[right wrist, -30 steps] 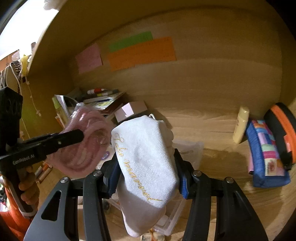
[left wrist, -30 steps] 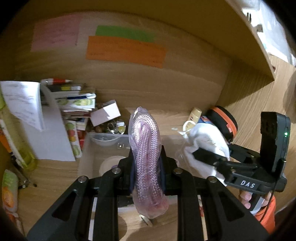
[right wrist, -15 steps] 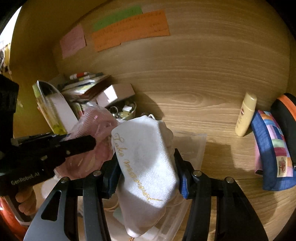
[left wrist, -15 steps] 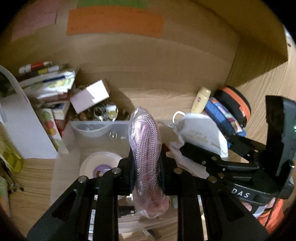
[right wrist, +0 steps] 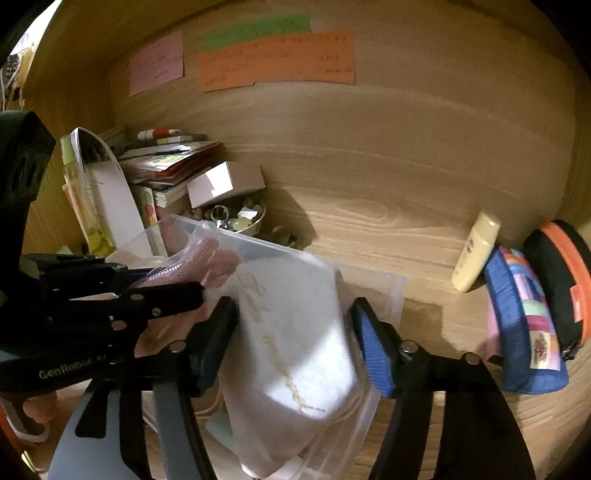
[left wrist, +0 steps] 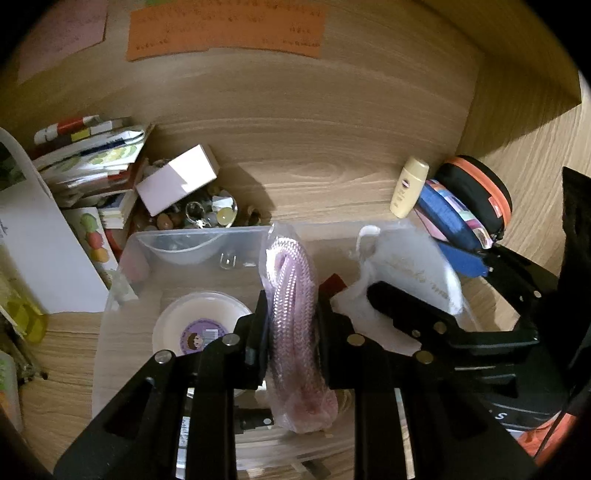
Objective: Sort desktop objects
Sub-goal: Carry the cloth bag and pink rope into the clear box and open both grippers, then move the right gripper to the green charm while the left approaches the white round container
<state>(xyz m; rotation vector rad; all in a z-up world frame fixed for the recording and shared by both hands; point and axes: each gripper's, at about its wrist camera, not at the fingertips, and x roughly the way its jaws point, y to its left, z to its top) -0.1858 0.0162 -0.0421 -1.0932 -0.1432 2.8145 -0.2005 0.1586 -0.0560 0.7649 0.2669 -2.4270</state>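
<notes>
My left gripper [left wrist: 291,325] is shut on a pink braided cable [left wrist: 291,273] wrapped in a clear bag, held upright over the clear plastic box [left wrist: 122,280]. My right gripper [right wrist: 293,325] hangs over the box's right part, and its jaws are opening. The white pouch [right wrist: 295,376] with gold lettering sits between them, blurred, with a gap showing at the blue right pad [right wrist: 373,354]. In the left wrist view the same pouch [left wrist: 413,273] shows behind a black finger of the right gripper. A round white tin [left wrist: 195,325] with a purple label lies in the box.
A cream bottle [left wrist: 408,188], a blue patchwork case [left wrist: 450,225] and a black-and-orange case [left wrist: 480,192] lean at the right wall. A small white carton [left wrist: 177,181], a bowl of trinkets [left wrist: 218,214] and stacked books [left wrist: 92,155] crowd the left. Paper notes [left wrist: 225,29] hang on the back panel.
Both grippers have come down closer over the clear box. The right jaws have spread apart around the white pouch, which now looks blurred. The left grip on the cable is unchanged.
</notes>
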